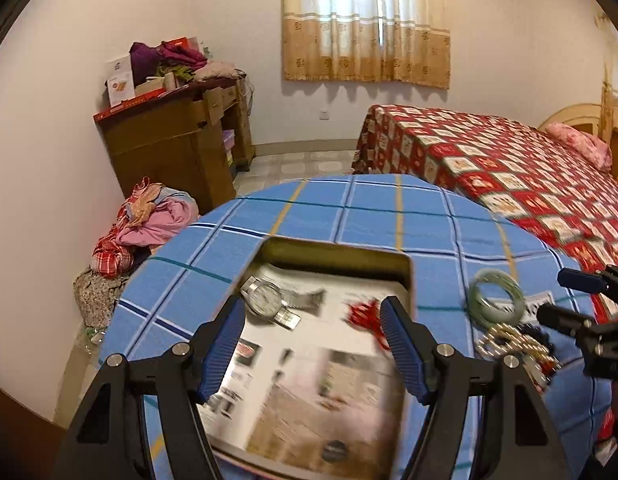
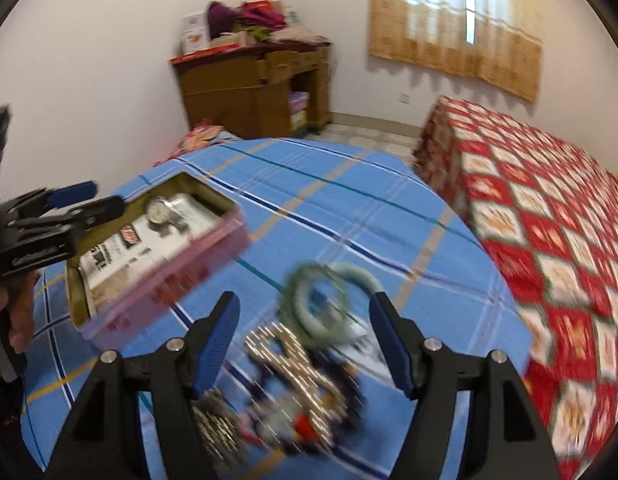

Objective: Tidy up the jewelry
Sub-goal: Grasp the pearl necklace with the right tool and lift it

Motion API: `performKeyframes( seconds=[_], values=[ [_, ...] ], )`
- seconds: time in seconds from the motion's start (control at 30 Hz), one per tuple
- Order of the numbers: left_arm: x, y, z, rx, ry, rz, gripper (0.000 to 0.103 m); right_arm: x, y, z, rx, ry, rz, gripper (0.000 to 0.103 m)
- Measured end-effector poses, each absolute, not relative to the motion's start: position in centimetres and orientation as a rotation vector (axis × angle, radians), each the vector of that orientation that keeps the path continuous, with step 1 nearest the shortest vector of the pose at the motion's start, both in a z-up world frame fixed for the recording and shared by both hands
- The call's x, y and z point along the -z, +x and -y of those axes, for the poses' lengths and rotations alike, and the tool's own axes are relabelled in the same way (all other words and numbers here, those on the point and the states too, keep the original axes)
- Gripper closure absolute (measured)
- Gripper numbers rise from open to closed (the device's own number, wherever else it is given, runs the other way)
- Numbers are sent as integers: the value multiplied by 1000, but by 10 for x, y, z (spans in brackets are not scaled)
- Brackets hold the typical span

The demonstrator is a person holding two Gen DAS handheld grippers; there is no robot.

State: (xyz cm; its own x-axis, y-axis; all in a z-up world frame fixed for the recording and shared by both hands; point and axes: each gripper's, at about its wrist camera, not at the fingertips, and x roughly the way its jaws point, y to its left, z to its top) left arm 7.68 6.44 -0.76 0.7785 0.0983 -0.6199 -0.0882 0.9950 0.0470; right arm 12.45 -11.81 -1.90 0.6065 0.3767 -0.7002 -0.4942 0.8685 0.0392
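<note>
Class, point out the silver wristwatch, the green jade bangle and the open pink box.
Silver wristwatch [image 1: 265, 298], left wrist view, on its dial.
Green jade bangle [image 1: 481, 309], left wrist view, on its left rim.
Open pink box [image 2: 165, 292], right wrist view, on its side wall.

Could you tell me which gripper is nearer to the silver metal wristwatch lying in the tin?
Left. The left gripper hangs open over the tin, beside the wristwatch; the right gripper is open over the jewelry pile.
</note>
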Motion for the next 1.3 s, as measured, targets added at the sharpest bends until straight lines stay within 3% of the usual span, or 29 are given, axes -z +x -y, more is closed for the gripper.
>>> performKeyframes(
  seconds=[0.37, 0.7, 1.03, 1.13, 1.2, 1.3],
  values=[
    [19, 55, -16, -49, 80, -673, 33, 47, 98, 156, -443, -166, -787, 34],
    [28, 52, -1, -26, 92, -688, 33, 55, 106, 130, -505, -246, -797, 57],
    [32, 52, 3, -5, 90, -701, 33, 63, 119, 103, -518, -355, -814, 56],
    [34, 53, 3, -3, 86, -706, 33, 64, 120, 100, -509, -371, -810, 63],
    [35, 54, 3, -3, 81, -708, 33, 64, 117, 99, -527, -379, -814, 87],
    [35, 55, 3, 3, 73, -708, 33, 64, 112, 101, -531, -353, -808, 87]
  ],
)
